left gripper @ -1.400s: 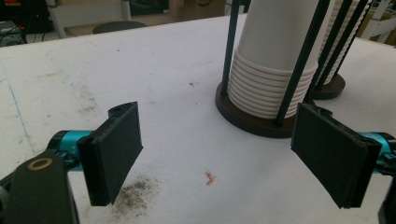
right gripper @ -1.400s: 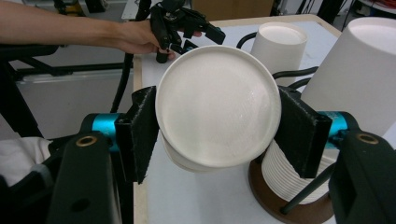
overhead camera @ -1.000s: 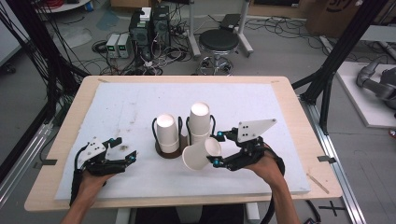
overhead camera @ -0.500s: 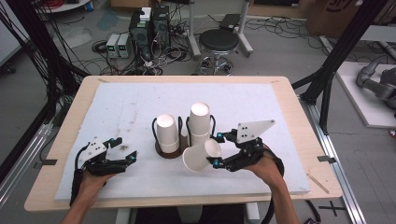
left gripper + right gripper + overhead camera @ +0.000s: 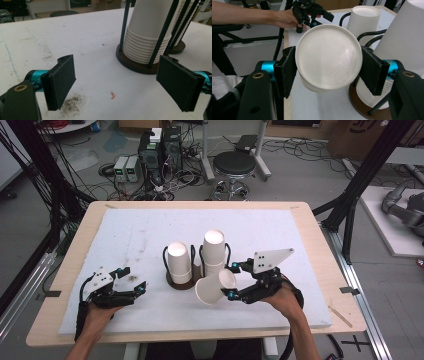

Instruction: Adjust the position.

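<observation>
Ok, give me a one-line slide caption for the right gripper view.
Right gripper clamps a white paper cup on its side, bottom to the camera, beside two racked cup stacks.

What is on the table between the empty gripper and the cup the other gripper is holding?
Mostly bare white mat. In the high view, the left gripper and the held cup have only the near cup holder's brown base edging in between.

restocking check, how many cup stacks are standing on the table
2. A shorter stack stands left in its wire holder, a taller stack right beside it. One loose cup is clamped sideways in the right gripper.
</observation>
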